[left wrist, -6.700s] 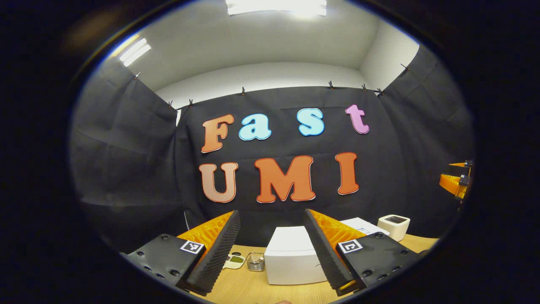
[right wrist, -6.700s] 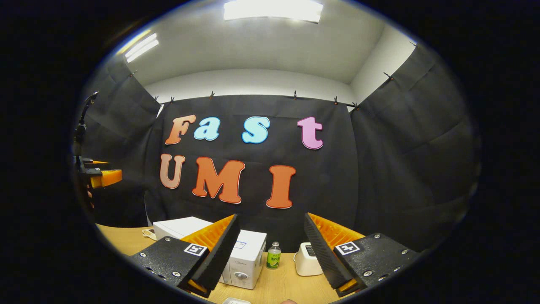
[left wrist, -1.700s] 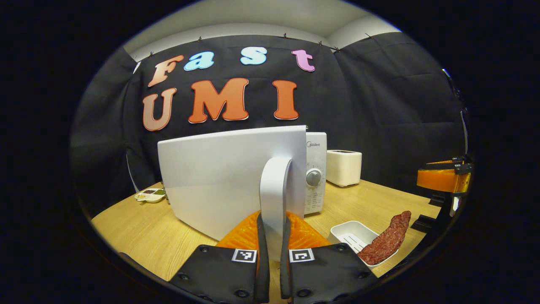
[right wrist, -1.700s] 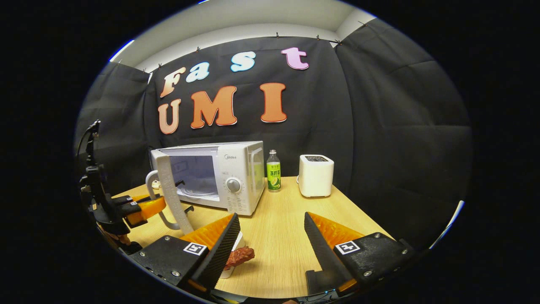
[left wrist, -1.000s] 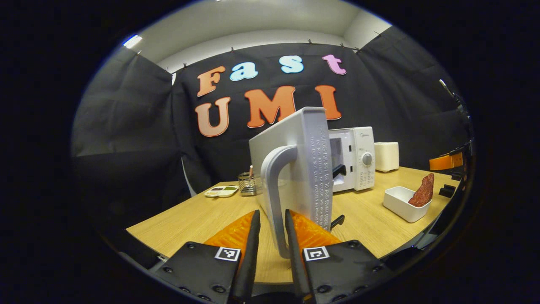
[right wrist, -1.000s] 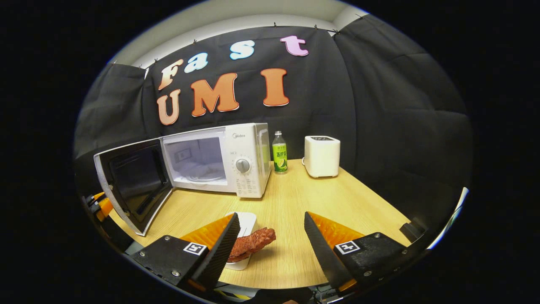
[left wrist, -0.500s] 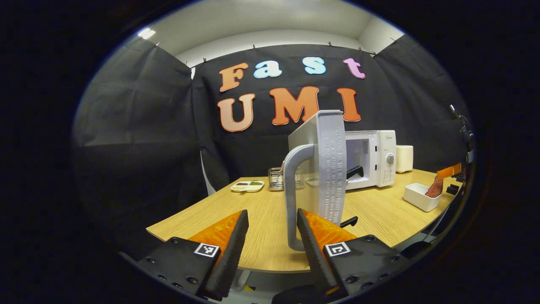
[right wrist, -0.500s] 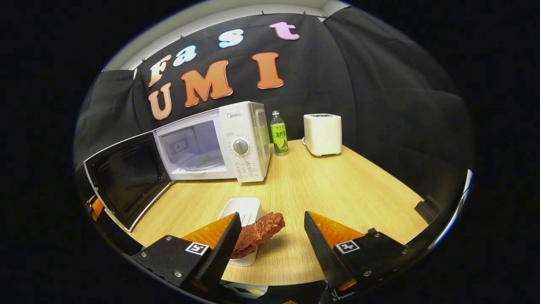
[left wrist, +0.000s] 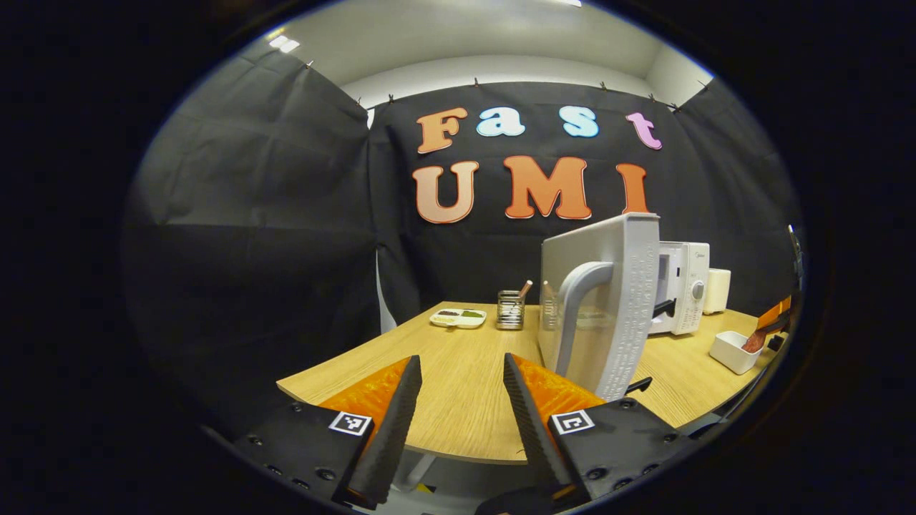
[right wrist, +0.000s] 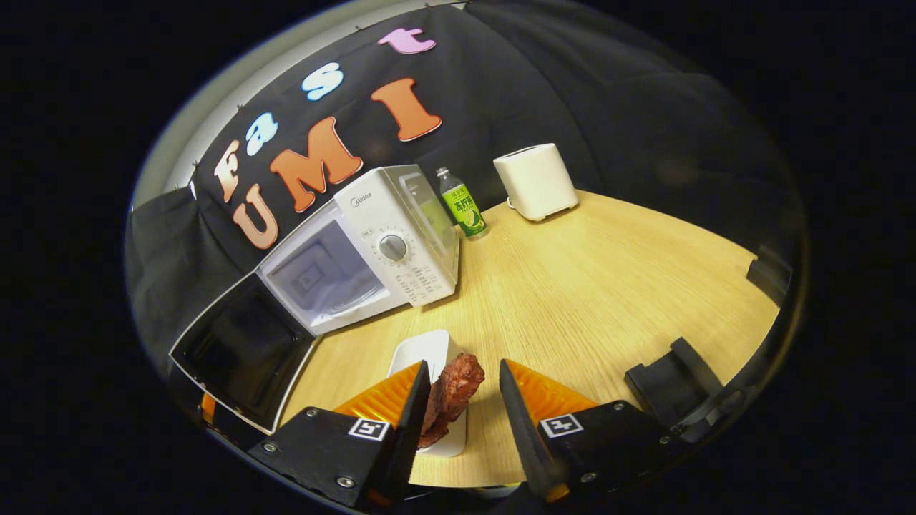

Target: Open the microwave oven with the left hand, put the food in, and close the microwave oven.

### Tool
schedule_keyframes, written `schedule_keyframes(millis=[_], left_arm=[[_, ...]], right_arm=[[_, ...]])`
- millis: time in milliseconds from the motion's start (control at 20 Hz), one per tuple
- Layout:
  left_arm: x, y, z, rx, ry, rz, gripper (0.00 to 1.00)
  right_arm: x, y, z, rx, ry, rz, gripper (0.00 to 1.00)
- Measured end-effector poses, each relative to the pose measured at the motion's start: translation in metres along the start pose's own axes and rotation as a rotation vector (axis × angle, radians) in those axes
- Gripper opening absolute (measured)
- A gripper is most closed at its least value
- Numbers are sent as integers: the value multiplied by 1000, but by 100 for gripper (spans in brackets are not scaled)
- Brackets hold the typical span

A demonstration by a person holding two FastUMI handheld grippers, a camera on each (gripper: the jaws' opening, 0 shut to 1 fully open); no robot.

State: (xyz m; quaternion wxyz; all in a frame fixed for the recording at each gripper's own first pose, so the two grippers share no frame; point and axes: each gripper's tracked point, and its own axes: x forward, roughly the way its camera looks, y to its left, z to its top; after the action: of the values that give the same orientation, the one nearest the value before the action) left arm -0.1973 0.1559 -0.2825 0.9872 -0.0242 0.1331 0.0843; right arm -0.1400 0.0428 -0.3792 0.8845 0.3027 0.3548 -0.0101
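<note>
Since 0.5 s ago, the left claw point(left wrist: 458, 411) has backed off the door handle point(left wrist: 576, 315), which is now standing to its right; its 2 fingers are spread with nothing between them. The microwave oven point(right wrist: 372, 239) door point(right wrist: 240, 354) is hanging wide open, cavity exposed. The right claw point(right wrist: 461, 411) has tilted down over the white tray point(right wrist: 422, 354) on the surface point(right wrist: 608, 286); its fingers are part-open, flanking the meat strip point(right wrist: 451, 393), contact not confirmable. The meat is resting on the tray's edge, near the oven front. A bottle point(right wrist: 461, 204) and toaster point(right wrist: 535, 180) are standing behind.
</note>
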Motion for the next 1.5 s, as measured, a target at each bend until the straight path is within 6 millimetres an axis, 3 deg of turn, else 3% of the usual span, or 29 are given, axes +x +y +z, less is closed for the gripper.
schedule_keyframes(millis=[50,250,550,650,750,950,1200,1500], left_arm=[[2,0,0,-6,2,3,73],[10,1,-3,-13,19,15,76],[22,-9,-5,-22,31,19,73],[26,-15,-4,13,34,20,73],[30,-13,4,47,19,25,84],[36,-11,11,64,8,29,88],[47,-7,7,55,19,32,84],[63,-1,13,45,2,25,88]], right_arm=[[2,1,-3,26,14,13,52],[2,3,-3,101,-4,37,28],[-4,24,7,85,-47,85,17],[-4,29,9,35,-53,71,16],[-6,37,14,-32,-71,57,16],[-11,50,29,-163,-110,21,16],[-17,72,53,-224,-162,18,15],[-6,122,74,-244,-223,58,16]])
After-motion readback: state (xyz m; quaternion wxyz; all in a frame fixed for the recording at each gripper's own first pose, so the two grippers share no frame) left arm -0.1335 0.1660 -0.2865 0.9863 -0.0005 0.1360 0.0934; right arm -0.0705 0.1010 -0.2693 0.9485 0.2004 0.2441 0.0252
